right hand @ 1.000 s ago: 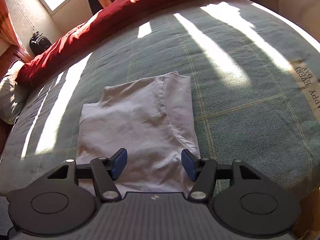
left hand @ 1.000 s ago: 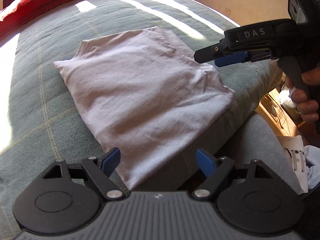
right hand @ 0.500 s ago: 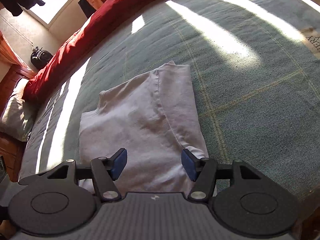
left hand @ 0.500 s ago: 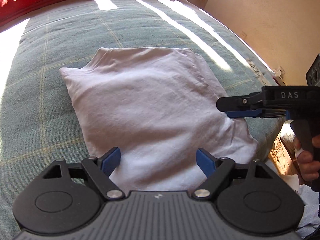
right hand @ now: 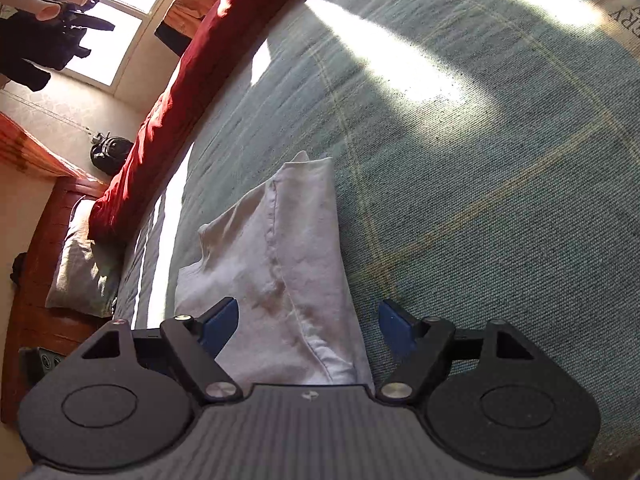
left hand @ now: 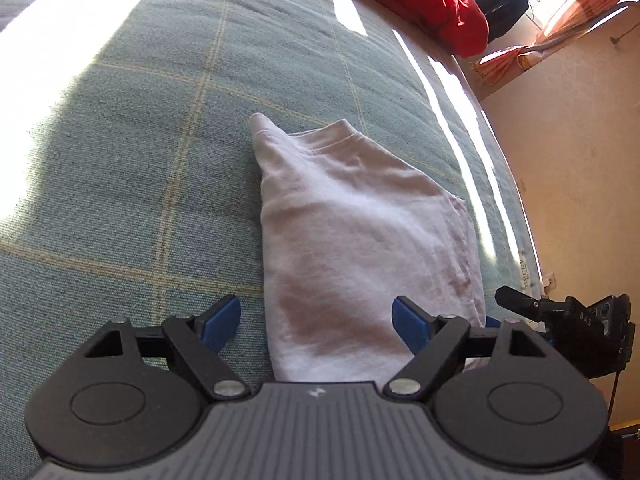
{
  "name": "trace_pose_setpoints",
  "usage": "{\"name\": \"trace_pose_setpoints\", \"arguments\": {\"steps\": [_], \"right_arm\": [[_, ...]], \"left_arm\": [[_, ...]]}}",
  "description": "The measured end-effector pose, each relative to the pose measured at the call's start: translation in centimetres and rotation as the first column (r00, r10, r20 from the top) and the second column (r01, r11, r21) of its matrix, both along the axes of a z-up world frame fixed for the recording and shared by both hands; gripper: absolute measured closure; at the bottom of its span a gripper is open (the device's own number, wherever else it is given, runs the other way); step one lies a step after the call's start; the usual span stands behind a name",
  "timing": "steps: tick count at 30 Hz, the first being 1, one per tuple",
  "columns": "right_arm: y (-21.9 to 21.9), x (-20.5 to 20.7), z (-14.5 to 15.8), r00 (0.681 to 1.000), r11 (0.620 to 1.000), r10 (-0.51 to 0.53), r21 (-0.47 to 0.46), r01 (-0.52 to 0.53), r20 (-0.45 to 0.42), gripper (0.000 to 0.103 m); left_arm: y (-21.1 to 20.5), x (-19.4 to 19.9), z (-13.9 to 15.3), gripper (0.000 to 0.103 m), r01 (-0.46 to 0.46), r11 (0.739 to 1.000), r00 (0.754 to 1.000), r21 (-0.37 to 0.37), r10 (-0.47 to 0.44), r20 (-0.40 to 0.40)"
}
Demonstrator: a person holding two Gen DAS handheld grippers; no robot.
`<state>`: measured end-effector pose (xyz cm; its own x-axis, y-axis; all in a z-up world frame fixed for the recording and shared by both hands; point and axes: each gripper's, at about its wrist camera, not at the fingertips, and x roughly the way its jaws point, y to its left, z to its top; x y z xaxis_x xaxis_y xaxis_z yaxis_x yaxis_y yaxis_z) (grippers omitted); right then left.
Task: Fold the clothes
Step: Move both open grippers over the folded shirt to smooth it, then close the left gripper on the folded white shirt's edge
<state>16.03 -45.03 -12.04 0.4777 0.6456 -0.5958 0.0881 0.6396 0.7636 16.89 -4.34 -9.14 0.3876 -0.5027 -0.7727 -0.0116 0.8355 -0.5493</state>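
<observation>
A pale lilac T-shirt [left hand: 352, 240], folded to a narrow rectangle, lies on the green checked bedspread [left hand: 140, 160]. My left gripper [left hand: 316, 326] is open, low over the shirt's near left edge, its blue pads straddling the hem. My right gripper [right hand: 308, 324] is open, low over the near right corner of the same shirt [right hand: 288, 272], pads either side of the folded sleeve seam. The right gripper's black body also shows in the left wrist view [left hand: 568, 320] at the right edge.
A red duvet [right hand: 168, 120] runs along the far side of the bed, with a pillow [right hand: 80, 268] beside a wooden bedside unit. A peach wall [left hand: 568, 160] stands to the right of the bed. Sun stripes cross the bedspread.
Both grippers have dropped lower and closer to the shirt's near edge and tilted outward. The shirt has not moved. Both stay open.
</observation>
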Motion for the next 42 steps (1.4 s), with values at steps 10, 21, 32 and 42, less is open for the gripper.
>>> {"name": "trace_pose_setpoints", "arguments": {"steps": [10, 21, 32, 42], "right_arm": [[1.7, 6.3, -0.4, 0.998, 0.998, 0.068, 0.004, -0.068, 0.020, 0.020], [0.3, 1.6, -1.6, 0.992, 0.984, 0.129, 0.127, -0.126, -0.010, 0.017], [2.6, 6.3, -1.2, 0.986, 0.981, 0.168, 0.101, -0.168, 0.001, 0.013], [1.6, 2.2, -2.0, 0.987, 0.975, 0.162, 0.160, -0.157, -0.020, 0.013]], "left_arm": [[0.1, 4.3, -2.4, 0.020, -0.047, 0.980, 0.999, -0.195, 0.041, -0.035], [1.2, -0.5, -3.4, 0.019, 0.027, 0.954, 0.998, -0.300, -0.043, -0.049], [0.2, 1.5, -3.6, 0.020, 0.023, 0.959, 0.998, -0.283, -0.040, -0.054], [0.9, 0.1, -3.8, 0.024, 0.005, 0.958, 0.999, -0.288, -0.020, -0.049]]}}
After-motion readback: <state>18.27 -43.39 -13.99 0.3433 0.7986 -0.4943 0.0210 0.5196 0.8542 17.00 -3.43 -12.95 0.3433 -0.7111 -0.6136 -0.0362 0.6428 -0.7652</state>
